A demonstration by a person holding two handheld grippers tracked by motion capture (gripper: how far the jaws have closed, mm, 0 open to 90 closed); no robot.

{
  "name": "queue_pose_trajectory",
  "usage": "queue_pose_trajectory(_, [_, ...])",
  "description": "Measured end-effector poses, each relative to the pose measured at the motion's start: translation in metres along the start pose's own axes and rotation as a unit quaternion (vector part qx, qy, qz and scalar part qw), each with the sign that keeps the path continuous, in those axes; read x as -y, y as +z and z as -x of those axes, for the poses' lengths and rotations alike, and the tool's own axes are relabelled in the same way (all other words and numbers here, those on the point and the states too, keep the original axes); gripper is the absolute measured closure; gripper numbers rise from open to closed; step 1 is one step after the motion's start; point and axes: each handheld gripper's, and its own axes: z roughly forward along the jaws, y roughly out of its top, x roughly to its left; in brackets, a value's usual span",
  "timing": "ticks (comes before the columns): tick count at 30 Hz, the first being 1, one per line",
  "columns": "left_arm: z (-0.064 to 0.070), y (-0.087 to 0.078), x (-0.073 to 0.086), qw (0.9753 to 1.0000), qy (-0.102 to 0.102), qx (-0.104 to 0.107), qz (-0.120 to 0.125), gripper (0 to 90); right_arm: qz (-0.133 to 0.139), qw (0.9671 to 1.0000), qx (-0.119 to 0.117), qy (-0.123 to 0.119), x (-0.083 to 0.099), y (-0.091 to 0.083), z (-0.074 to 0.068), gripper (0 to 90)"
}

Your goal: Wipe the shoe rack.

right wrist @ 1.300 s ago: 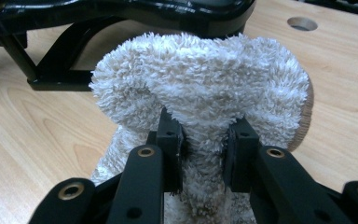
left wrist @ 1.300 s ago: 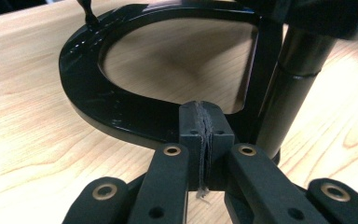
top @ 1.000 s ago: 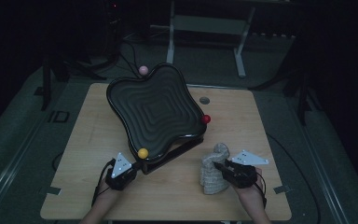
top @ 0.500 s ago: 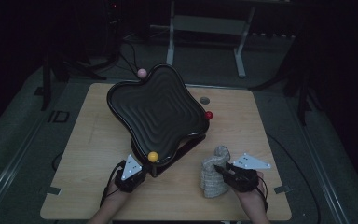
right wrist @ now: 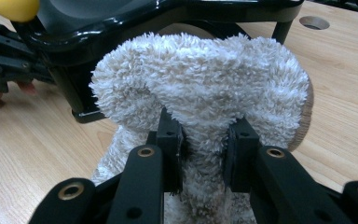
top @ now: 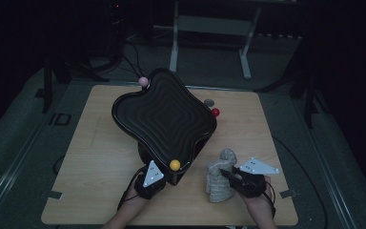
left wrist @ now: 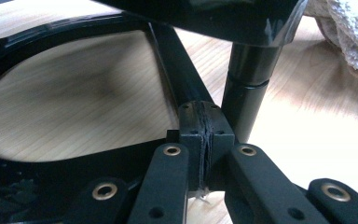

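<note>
A black tray [top: 164,119] with rippled steps sits tilted on a black stand. Small balls mark its corners: pink [top: 143,81], red [top: 215,112] and yellow [top: 174,165]. My left gripper [top: 151,179] is at the stand's near foot, just left of the yellow ball. Its jaws are shut [left wrist: 205,112], the tips against a black base bar [left wrist: 172,65] beside the stand's post [left wrist: 247,93]; nothing shows between them. My right gripper [top: 236,179] is shut on a fluffy pale cloth [right wrist: 200,79], bunched upright on the table [top: 220,176] to the right of the stand.
The wooden table [top: 100,157] has a round hole [top: 209,102] behind the tray, the hole [right wrist: 313,22] also in the right gripper view. Bare wood lies to the left and far right. Dark floor, cables and a metal frame [top: 209,28] surround the table.
The tray and stand have swung to the right, carrying the yellow ball right and nearer. My left gripper has moved right with them. The right gripper and cloth have barely shifted.
</note>
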Motion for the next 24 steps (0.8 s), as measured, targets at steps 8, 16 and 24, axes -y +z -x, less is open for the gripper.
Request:
queue_pose_trajectory(8, [0.015, 0.009, -0.006, 0.9997, 0.011, 0.021, 0.002, 88.2, 0.003, 1.0000, 0.002, 0.003, 0.002, -0.003, 0.001, 72.1])
queue_pose_trajectory(16, [0.041, 0.020, -0.011, 0.9978, 0.042, 0.052, 0.002, 86.5, 0.004, 1.0000, 0.004, 0.001, 0.003, -0.005, 0.001, 72.1])
queue_pose_trajectory(24, [0.051, 0.001, -0.008, 0.9959, 0.039, 0.082, 0.002, 66.5, 0.011, 0.9999, 0.003, 0.002, 0.001, -0.012, 0.001, 72.1])
